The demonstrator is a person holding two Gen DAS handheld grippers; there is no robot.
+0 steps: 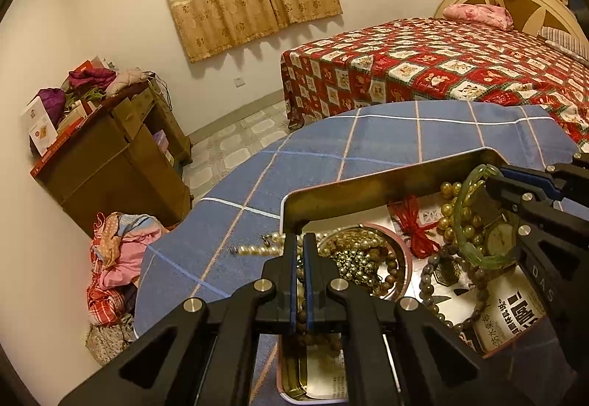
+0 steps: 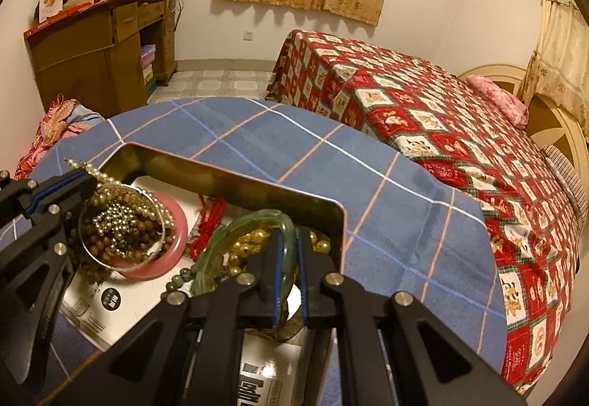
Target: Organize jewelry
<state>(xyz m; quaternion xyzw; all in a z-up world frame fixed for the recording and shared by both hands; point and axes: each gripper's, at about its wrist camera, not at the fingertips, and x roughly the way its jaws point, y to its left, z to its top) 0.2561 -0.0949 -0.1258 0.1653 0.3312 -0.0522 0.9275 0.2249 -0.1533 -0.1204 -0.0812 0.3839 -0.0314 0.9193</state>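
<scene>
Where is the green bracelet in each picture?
Left wrist view: the green bracelet is at the right, over the tray, pinched at its top by the right gripper coming in from the right edge.
Right wrist view: it is low in the middle, its right end clamped in that gripper.
Shared landmark: the round pink dish heaped with beads, left of the bracelet in both.

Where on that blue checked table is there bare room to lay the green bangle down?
The blue tablecloth is bare beyond the tin's raised wall, toward the bed. A smaller bare patch lies left of the tin, past the pearl strand. Inside the tin it is crowded: the round dish brims with beads, and a red cord and watch fill the rest.
</scene>
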